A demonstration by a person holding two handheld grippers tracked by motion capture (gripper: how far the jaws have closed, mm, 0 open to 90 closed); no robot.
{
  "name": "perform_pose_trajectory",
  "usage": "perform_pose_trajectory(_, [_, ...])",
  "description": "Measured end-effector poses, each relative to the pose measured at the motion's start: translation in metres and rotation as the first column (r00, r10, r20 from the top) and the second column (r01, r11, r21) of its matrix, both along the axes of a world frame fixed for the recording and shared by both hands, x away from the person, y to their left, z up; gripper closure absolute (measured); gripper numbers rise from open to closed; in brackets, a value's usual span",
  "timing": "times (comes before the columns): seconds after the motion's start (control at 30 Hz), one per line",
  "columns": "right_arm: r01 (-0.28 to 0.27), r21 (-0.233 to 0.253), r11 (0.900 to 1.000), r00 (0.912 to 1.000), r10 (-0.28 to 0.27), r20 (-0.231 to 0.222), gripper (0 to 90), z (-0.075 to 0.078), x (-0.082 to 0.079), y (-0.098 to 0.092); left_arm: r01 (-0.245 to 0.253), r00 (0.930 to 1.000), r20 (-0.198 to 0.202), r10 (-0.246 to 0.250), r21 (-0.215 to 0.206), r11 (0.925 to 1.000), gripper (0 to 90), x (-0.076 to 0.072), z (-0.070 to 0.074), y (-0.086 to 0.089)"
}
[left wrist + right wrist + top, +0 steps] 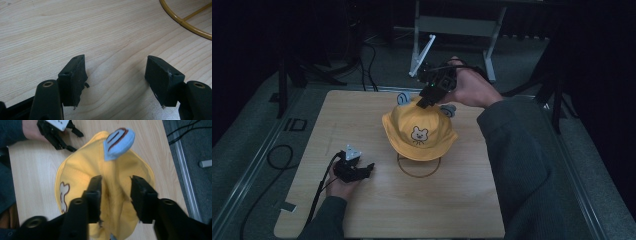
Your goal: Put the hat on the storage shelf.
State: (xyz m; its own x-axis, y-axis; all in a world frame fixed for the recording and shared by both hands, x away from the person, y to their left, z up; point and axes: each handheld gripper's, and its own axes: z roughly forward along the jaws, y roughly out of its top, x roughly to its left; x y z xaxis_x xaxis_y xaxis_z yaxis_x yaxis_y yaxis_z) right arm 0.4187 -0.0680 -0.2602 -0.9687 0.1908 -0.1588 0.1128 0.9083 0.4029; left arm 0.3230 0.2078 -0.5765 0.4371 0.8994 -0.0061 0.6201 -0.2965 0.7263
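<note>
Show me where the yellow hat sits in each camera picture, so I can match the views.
High view: the yellow hat sits mid-table, its crown under the right gripper.
Left gripper view: no hat in this picture; a gold wire ring curves through the top right corner.
Right gripper view: the hat is central, a fold of its crown pinched between the jaws.
Shared landmark: the wooden table.

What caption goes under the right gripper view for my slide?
Right gripper pinching the crown of a yellow fabric bucket hat with a blue ear, above the light wooden table.
</note>
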Motion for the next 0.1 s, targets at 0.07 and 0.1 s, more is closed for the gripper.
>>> perform_pose_trajectory(0.07, [0.007,0.002,1.000,1.0000,-0.007,0.005,52.9,0.0007,-0.0001,-0.0009,0.001,1.0000,0.000,-0.001,0.000,1.0000,33.4,0.0000,0.0000,0.0000])
perform_pose_trajectory(0.1, [0.016,0.004,1.000,0.9999,-0.016,0.006,50.1,0.0018,0.0002,-0.0019,0.001,1.0000,0.000,-0.001,0.000,1.0000,33.4,0.0000,0.0000,0.0000])
